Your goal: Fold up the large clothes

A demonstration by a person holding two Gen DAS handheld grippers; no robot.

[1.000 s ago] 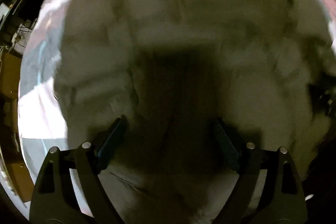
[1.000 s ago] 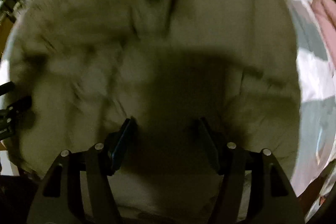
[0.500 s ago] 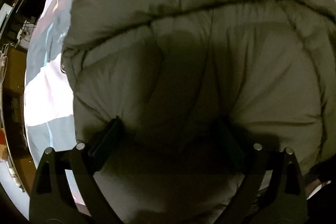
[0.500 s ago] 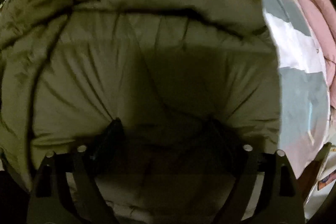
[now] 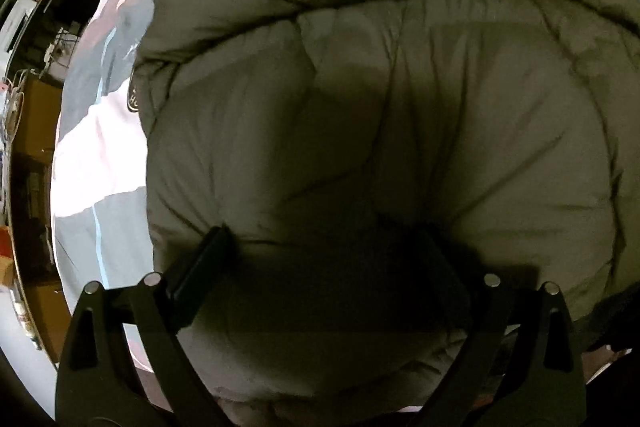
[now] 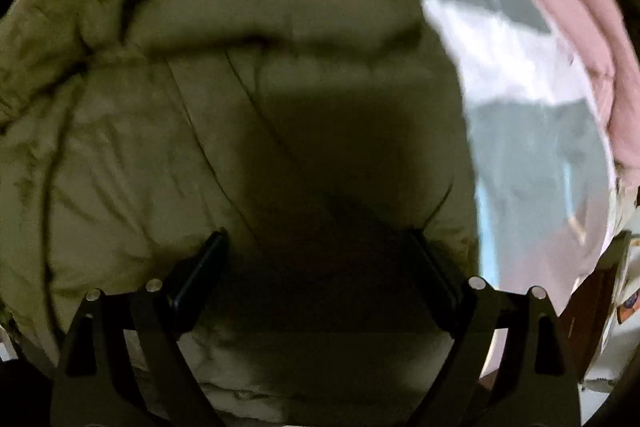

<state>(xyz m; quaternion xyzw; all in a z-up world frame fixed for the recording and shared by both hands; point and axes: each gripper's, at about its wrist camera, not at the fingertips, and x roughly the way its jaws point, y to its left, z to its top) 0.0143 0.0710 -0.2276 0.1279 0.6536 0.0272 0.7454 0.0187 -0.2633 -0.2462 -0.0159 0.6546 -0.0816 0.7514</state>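
garment: olive padded jacket (image 5: 400, 131), lying doubled over on a grey-and-white patterned sheet (image 5: 96, 155), filling both views.
left gripper (image 5: 324, 243): jaws spread wide, gripping nothing, fingers pressed onto the padding.
right gripper (image 6: 316, 247): jaws wide, gripping nothing, near the jacket's right edge.
risk: the puffy fill likely springs back once pressure lifts, undoing the fold; slick shell may slide on the sheet.
risk, second: pink cloth (image 6: 576, 27) lies near the right edge; a sideways sweep could snag it.
containers: none visible.
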